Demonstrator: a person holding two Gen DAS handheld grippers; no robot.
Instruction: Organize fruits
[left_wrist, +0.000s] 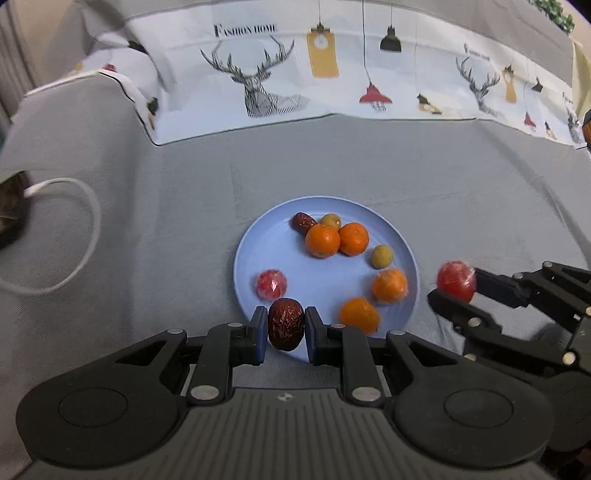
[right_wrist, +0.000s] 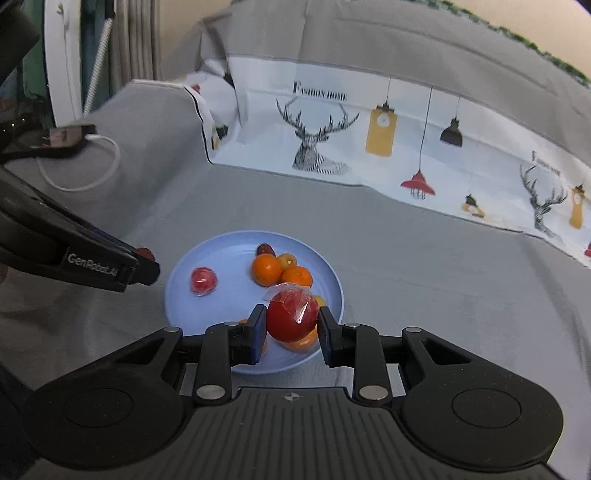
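Note:
A light blue plate (left_wrist: 258, 243) lies on the grey cloth and holds several oranges (left_wrist: 322, 240), a wrapped red fruit (left_wrist: 271, 283), a red date (left_wrist: 303, 222) and small yellow-green fruits (left_wrist: 381, 256). My left gripper (left_wrist: 286, 328) is shut on a wrinkled red date (left_wrist: 285, 324) over the plate's near rim. My right gripper (right_wrist: 291, 323) is shut on a plastic-wrapped red fruit (right_wrist: 291, 314) above the plate's (right_wrist: 184, 291) near right side; it also shows in the left wrist view (left_wrist: 455, 286) just right of the plate.
A patterned white cloth with deer and lamps (left_wrist: 295, 74) covers the back. A white cable loop (left_wrist: 74, 236) and a dark device (left_wrist: 11, 210) lie on the grey cloth at the left. A white frame (right_wrist: 62, 62) stands at the far left.

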